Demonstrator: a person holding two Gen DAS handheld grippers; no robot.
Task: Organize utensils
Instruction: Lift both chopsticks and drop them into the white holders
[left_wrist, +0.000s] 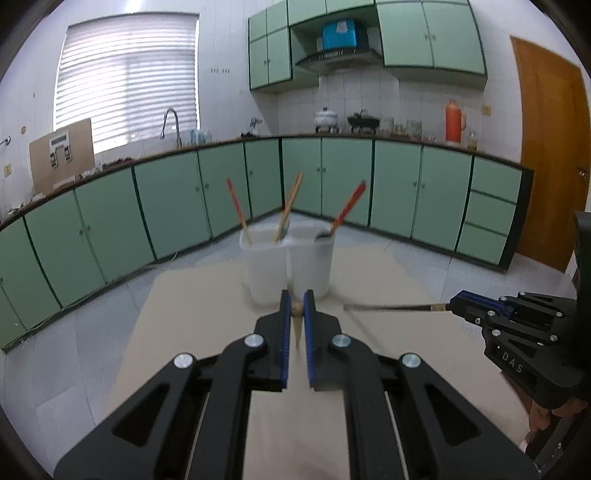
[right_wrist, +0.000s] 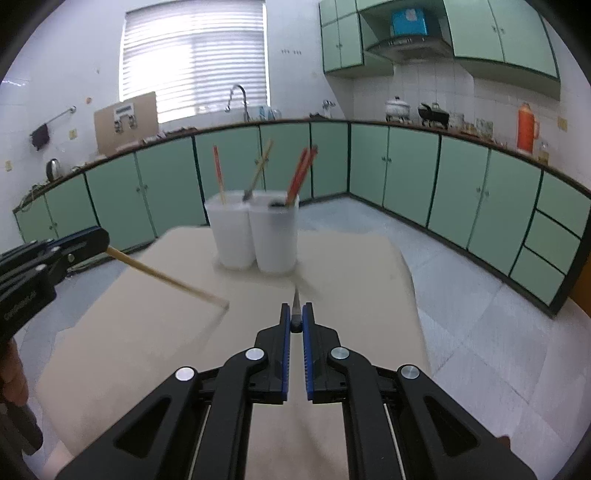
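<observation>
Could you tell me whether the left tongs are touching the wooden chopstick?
Touching. The left wrist view shows the left tongs closed on the wooden chopstick, its end pinched between the blue pads; the right wrist view shows the stick jutting from them.

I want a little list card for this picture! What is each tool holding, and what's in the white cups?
left tool: shut on a light wooden chopstick
right tool: shut on a dark chopstick
white cups: two, side by side on the beige table
in the cups: red and wooden chopsticks leaning out
behind: green cabinets, orange flask, window blinds
</observation>
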